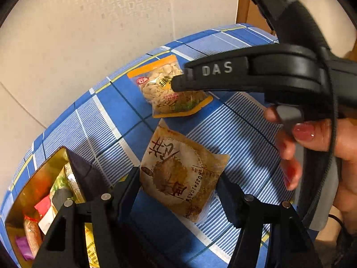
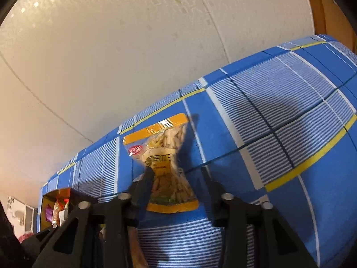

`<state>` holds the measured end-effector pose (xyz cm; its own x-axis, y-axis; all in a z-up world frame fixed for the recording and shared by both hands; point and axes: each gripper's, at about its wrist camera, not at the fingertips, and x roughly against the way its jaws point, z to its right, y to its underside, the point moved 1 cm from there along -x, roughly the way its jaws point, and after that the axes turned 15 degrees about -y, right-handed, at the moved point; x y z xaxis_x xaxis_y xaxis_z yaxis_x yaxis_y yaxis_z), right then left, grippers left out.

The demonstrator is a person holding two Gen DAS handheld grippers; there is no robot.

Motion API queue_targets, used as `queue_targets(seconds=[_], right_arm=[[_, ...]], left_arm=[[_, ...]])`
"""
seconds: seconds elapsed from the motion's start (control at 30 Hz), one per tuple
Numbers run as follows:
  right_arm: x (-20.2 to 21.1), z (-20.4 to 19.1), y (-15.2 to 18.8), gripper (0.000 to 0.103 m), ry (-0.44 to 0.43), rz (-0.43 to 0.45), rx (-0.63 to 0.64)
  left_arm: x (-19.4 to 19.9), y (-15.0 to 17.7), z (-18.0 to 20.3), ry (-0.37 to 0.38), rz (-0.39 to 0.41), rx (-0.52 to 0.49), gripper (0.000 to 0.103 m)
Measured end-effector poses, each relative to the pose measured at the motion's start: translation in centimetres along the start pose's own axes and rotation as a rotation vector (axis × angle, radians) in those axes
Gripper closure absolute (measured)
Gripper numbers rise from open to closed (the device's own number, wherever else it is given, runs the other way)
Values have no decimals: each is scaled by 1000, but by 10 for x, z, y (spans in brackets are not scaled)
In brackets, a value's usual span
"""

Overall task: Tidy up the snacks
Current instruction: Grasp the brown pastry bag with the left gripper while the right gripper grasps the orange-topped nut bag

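Note:
A brown pastry packet (image 1: pixel 176 167) lies on the blue plaid tablecloth (image 1: pixel 107 120), and my left gripper (image 1: pixel 180 184) is shut on it, one finger against each side. Beyond it is a clear packet of pale nuts with orange edges (image 1: pixel 156 93). My right gripper (image 1: pixel 178 82) reaches in from the right with its tip over the packet's middle. In the right wrist view this nut packet (image 2: pixel 165 138) is squeezed to a narrow waist between the fingers of my right gripper (image 2: pixel 176 172), which is shut on it.
An open gold-lined box (image 1: pixel 44 174) holding several snacks stands at the table's left end, also seen as the box (image 2: pixel 55 198). A hand with pink nails (image 1: pixel 312 138) holds the right gripper's handle. A pale patterned wall (image 2: pixel 133 44) runs right behind the table.

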<state>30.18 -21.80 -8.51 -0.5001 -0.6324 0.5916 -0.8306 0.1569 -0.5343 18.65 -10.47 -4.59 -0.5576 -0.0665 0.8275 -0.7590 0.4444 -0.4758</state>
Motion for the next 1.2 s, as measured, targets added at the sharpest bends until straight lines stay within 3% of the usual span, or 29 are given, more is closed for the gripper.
queue_targets(seconds=[0.13, 0.37, 0.47, 0.57, 0.63, 0.67, 0.7, 0.93, 1.03, 1.2], right_arm=[[15, -1, 9, 78, 20, -15, -5], [70, 27, 32, 78, 69, 5, -126], [91, 32, 38, 73, 132, 35, -141], [101, 23, 36, 57, 258, 70, -25], [102, 18, 33, 38, 242, 86, 9], [98, 15, 32, 21, 225, 86, 8], [94, 13, 31, 19, 211, 89, 12], [53, 12, 28, 19, 300, 11, 33], [54, 10, 28, 43, 362, 12, 77], [62, 14, 33, 47, 316, 26, 51]], left_arm=[[4, 4, 1, -15, 4, 6, 36], [13, 9, 9, -38, -1, 6, 36], [12, 9, 12, -57, -4, 4, 36], [10, 13, 14, -75, -1, -2, 37], [6, 14, 13, -87, 3, -6, 37], [6, 15, 13, -92, 5, -8, 37], [6, 15, 14, -96, 6, -9, 37], [16, 21, 8, -113, 45, 19, 39], [29, 24, 4, -95, 86, 38, 39], [51, 28, 3, -52, 139, 67, 39]])
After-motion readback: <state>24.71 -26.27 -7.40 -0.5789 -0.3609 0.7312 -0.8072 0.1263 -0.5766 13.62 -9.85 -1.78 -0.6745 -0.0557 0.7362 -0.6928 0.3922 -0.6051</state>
